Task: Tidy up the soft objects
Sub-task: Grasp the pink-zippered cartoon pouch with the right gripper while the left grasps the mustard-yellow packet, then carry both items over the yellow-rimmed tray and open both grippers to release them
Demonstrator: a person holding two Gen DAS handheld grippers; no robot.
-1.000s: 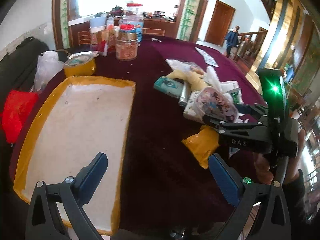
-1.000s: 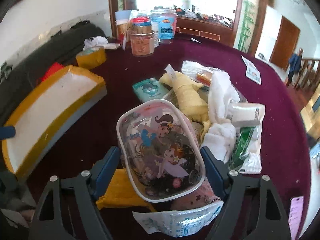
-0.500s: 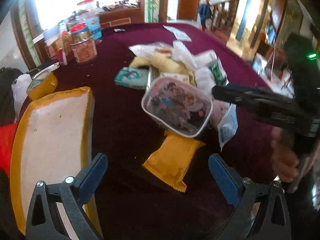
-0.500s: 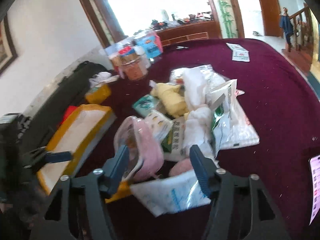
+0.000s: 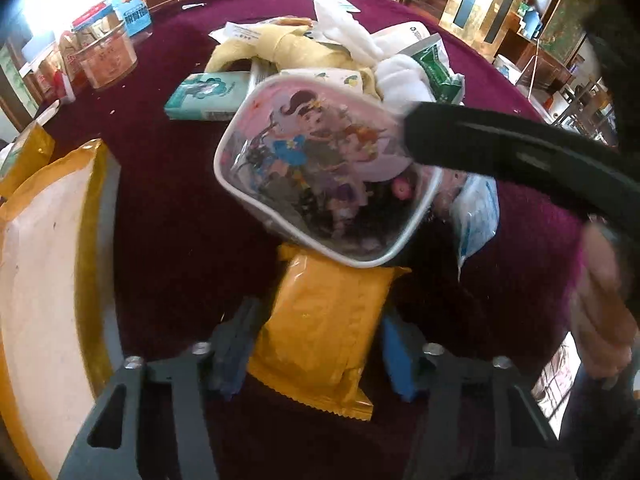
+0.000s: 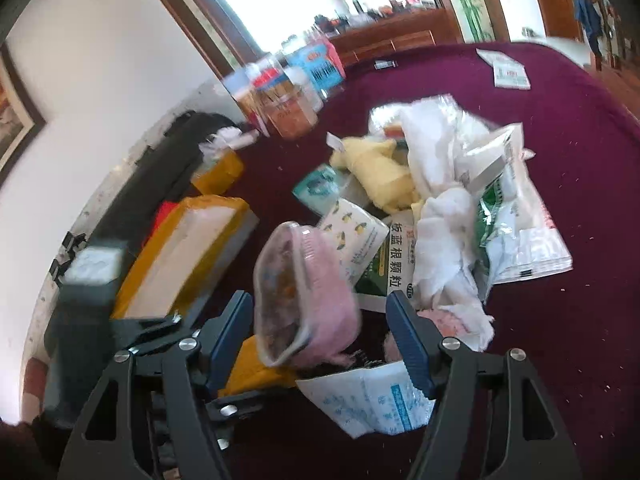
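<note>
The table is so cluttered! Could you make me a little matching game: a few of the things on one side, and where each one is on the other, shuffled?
Things:
1. yellow packet
2. cartoon pouch
3. teal tissue pack
4. yellow-rimmed tray

Places:
A. at the left edge of the table
B. between the left gripper fingers
C. lifted, between the right gripper fingers
D. flat on the cloth, beside the pile, towards the jars

Pairs: 1-B, 2-C, 3-D, 4-A
</note>
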